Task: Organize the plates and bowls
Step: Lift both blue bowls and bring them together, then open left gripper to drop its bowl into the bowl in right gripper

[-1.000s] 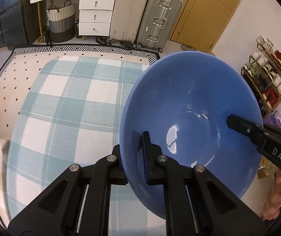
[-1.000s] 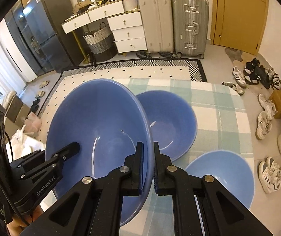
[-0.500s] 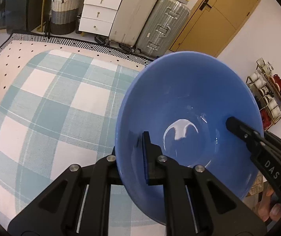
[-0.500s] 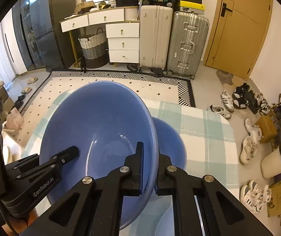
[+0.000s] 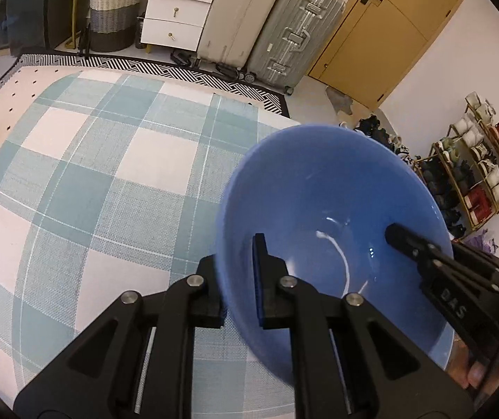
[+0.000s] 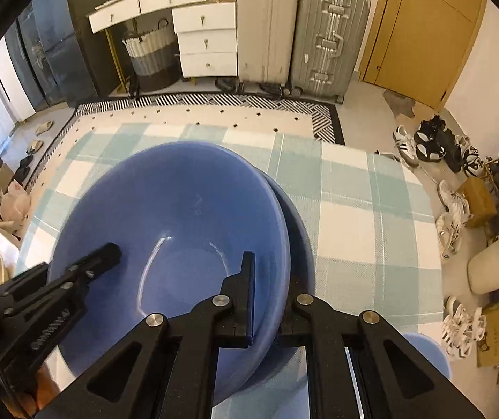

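A blue bowl [image 5: 336, 216] is held between both tools, tilted, above a table covered with a blue-and-white checked cloth [image 5: 103, 188]. The left gripper [image 5: 239, 279] is clamped on the bowl's left rim, one finger inside the bowl and the other outside, under the wall. The right gripper [image 6: 267, 286] grips the opposite rim the same way: its left finger [image 6: 246, 279] presses the inner wall, and its right finger sits outside, mostly hidden behind the rim.

In the left wrist view the right gripper's black finger reaches into the bowl from the right; in the right wrist view the left gripper [image 6: 85, 265] comes in from the left.

Just beyond the right gripper, under and behind the held bowl [image 6: 179, 223], a second blue bowl [image 6: 302, 244] peeks out on the cloth; whether the two touch cannot be told. Close to the right gripper's right side, at the table's near edge, the rim of a third blue bowl [image 6: 431, 352] shows.

Farther ahead of both tools lies a patterned rug [image 6: 214, 111], then a white chest of drawers [image 6: 204, 38], a woven basket [image 6: 151, 52], a beige suitcase [image 6: 267, 24] and a silver suitcase [image 6: 329, 35] standing side by side, and a wooden door [image 6: 420, 31]. Off to the right, shoes [image 6: 424, 143] lie on the floor beside a shoe rack [image 5: 476, 160].
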The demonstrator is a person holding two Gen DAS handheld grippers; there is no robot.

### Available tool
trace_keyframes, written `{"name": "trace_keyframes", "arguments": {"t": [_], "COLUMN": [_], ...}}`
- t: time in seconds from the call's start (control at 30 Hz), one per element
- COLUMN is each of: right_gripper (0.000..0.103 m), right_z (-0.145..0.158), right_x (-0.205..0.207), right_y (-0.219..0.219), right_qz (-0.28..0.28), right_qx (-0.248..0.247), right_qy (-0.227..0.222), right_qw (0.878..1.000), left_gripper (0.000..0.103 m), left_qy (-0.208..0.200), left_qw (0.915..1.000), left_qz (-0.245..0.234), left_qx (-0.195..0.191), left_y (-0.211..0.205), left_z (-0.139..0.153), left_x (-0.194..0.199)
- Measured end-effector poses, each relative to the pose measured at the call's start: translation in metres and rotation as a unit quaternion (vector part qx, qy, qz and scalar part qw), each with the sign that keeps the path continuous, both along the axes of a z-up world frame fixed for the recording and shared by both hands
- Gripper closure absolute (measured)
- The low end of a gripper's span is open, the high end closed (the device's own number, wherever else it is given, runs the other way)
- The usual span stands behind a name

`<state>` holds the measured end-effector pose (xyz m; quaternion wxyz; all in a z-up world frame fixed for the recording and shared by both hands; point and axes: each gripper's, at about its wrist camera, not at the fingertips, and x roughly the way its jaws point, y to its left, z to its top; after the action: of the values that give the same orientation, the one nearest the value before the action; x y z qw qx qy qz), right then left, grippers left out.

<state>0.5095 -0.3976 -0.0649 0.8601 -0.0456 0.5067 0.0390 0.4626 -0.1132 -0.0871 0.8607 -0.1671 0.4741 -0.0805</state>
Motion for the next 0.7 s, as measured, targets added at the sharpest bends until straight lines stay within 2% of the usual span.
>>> {"name": "trace_keyframes", "arguments": {"t": [0.17, 0.37, 0.57, 0.63, 0.7], "right_gripper": [0.095, 0.094, 0.087, 0.080, 0.077], "right_z": [-0.005, -0.007, -0.003, 0.001, 0.002], "right_x": [0.003, 0.001, -0.006, -0.008, -0.010], "right_y": [-0.003, -0.004, -0.006, -0.007, -0.010], "right_qz": [0.004, 0.004, -0.002, -0.006, -0.005], "right_qx": [-0.007, -0.008, -0.018, -0.024, -0.017], "right_qy": [0.010, 0.020, 0.018, 0.013, 0.016], "right_qw": [1.000, 1.000, 1.000, 1.000, 1.000], "left_gripper": [0.093, 0.084, 0.064, 0.055, 0.052], "left_qy": [0.007, 0.012, 0.024, 0.026, 0.024], "left_qw": [1.0000, 0.9999, 0.9996, 0.9996, 0.9997], "left_qz": [-0.005, -0.005, -0.008, -0.005, -0.002], "left_qx": [0.001, 0.007, 0.009, 0.008, 0.008], "left_y": [0.000, 0.000, 0.000, 0.002, 0.005], "left_z": [-0.009, -0.015, -0.020, -0.022, -0.022], "left_x": [0.003, 0.003, -0.002, -0.004, -0.007]}}
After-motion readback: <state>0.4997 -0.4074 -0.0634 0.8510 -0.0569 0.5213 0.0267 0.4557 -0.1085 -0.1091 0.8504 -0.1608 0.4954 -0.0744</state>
